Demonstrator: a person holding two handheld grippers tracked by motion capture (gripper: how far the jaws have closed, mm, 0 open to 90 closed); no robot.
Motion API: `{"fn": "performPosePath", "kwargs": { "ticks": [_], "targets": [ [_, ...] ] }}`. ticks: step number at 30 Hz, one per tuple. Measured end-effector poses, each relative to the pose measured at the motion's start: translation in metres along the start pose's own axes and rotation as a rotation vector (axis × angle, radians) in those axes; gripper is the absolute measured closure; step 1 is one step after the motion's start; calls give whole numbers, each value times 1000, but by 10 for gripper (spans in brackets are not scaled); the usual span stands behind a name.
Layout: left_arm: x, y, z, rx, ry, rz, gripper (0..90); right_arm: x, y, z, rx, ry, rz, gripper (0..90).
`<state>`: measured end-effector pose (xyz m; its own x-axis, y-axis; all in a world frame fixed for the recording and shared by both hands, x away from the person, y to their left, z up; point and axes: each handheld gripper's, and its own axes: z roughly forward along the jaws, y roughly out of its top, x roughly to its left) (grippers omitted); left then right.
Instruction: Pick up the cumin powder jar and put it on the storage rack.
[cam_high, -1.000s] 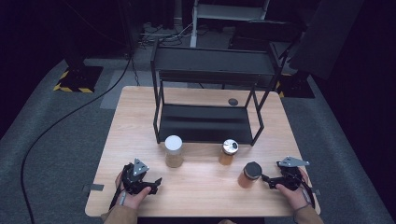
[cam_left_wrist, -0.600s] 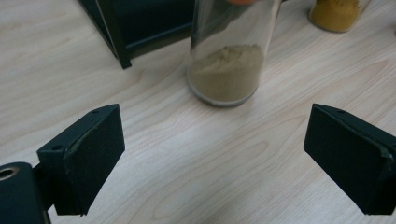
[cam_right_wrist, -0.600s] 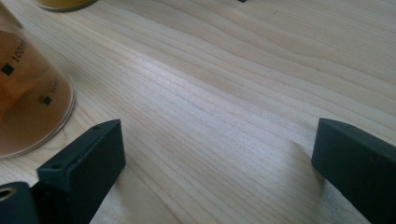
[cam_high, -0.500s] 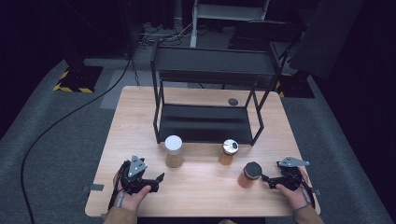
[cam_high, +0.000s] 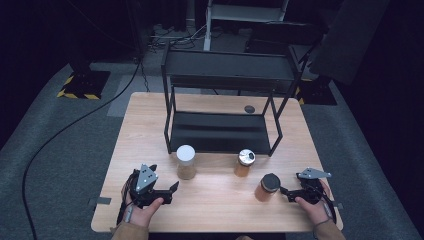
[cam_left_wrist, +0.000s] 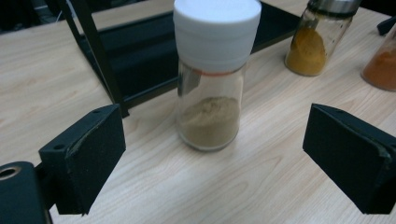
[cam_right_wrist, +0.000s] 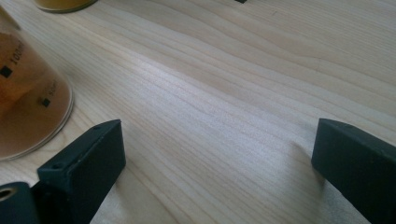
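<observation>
Three spice jars stand on the wooden table (cam_high: 145, 125) in front of a black two-tier rack (cam_high: 220, 127). The white-lidded jar (cam_high: 185, 161) (cam_left_wrist: 212, 74) holds beige powder. My left gripper (cam_high: 170, 191) (cam_left_wrist: 215, 154) is open, just left of this jar and aimed at it, with nothing between its jaws. A silver-lidded jar (cam_high: 244, 162) (cam_left_wrist: 320, 39) holds yellow spice. The black-lidded jar (cam_high: 267, 186) (cam_right_wrist: 28, 102) holds orange spice. My right gripper (cam_high: 286, 191) (cam_right_wrist: 219, 158) is open over bare wood, just right of that jar and apart from it.
The rack's lower shelf (cam_high: 217, 131) lies close behind the jars, and its front posts stand near the white-lidded and silver-lidded jars. A small dark disc (cam_high: 249, 109) lies on the table behind the rack. Grey carpet and cables surround the table.
My left gripper has risen a little and its jaws have swung toward the white-lidded jar. The right gripper and the jars have stayed put.
</observation>
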<state>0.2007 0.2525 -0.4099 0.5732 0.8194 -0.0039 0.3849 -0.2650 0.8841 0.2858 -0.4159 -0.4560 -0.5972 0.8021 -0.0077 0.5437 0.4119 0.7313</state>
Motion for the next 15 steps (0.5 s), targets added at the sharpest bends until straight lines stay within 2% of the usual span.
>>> {"fn": "performPosePath", "kwargs": {
  "ticks": [9, 15],
  "targets": [
    [-2, 11, 4, -30, -19, 30, 55, 0, 0, 0, 0, -2, 1, 27],
    [-1, 16, 7, -47, -19, 35, 55, 0, 0, 0, 0, -2, 1, 28]
  ]
}}
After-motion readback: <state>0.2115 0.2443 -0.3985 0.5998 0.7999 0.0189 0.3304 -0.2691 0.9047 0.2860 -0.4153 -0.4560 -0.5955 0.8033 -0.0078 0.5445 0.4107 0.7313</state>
